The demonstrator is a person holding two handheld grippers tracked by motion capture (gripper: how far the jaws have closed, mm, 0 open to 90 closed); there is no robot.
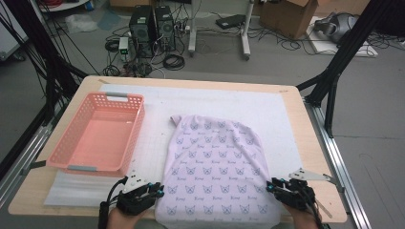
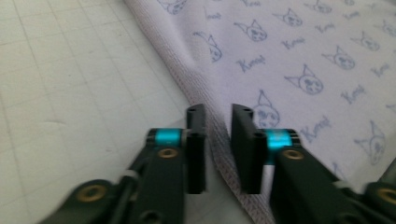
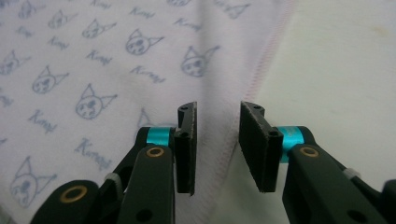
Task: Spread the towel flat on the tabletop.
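Note:
A pale lilac garment (image 1: 215, 162) printed with small blue cat faces lies flat on the white mat, reaching to the table's near edge. My left gripper (image 1: 160, 191) sits low at its near left edge. In the left gripper view the jaws (image 2: 218, 112) stand apart, with the garment's stitched hem (image 2: 219, 154) running through the gap untouched by the pads. My right gripper (image 1: 270, 187) is at the near right edge. In the right gripper view its jaws (image 3: 217, 107) stand a little wider apart, straddling the pink-stitched hem (image 3: 224, 163) of the garment (image 3: 93, 60).
A pink plastic basket (image 1: 62, 157) stands on the left of the mat, close to my left gripper. The white mat (image 1: 267, 102) covers most of the wooden table (image 1: 315, 157). Beyond the table are computer towers, cables and black frame posts.

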